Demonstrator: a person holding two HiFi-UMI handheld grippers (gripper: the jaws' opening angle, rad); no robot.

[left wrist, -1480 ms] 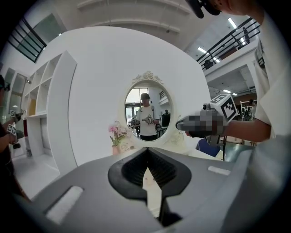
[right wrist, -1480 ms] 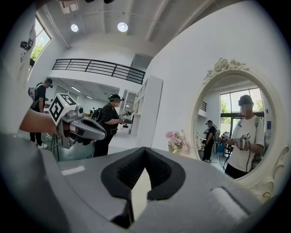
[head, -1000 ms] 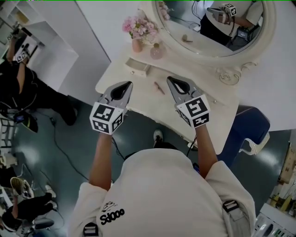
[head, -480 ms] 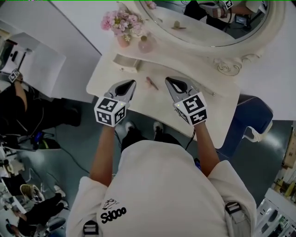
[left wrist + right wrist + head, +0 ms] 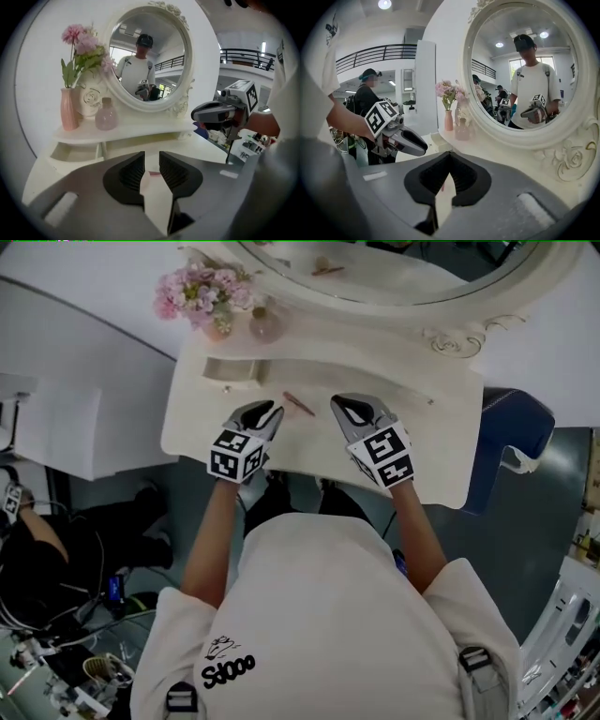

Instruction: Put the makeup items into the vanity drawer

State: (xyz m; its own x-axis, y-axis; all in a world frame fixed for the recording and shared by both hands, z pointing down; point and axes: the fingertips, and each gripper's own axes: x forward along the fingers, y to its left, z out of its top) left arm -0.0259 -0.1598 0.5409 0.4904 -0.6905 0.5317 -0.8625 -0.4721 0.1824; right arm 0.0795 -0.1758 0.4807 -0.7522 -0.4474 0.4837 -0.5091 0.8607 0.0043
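Observation:
A thin pinkish makeup stick (image 5: 300, 404) lies on the cream vanity top (image 5: 422, 442), between my two grippers. The left gripper (image 5: 272, 411) hovers just left of it, its jaws opening with a narrow gap and nothing pressed between them. In the left gripper view (image 5: 151, 158) the pink stick (image 5: 154, 174) shows on the table beyond that gap. My right gripper (image 5: 338, 405) hangs to the right of the stick with its tips touching and holding nothing (image 5: 450, 157). The vanity drawer (image 5: 230, 371) stands open at the back left (image 5: 75, 152).
A round mirror (image 5: 375, 277) rises behind the table. A pink vase with flowers (image 5: 202, 292) and a pink bottle (image 5: 263, 326) stand on the shelf above the drawer. A blue chair (image 5: 511, 442) is at the right. People stand at the left.
The head camera has swung, so the vanity sits lower and more to the left in view. My left gripper has come closer to the makeup stick. The right gripper has kept its place.

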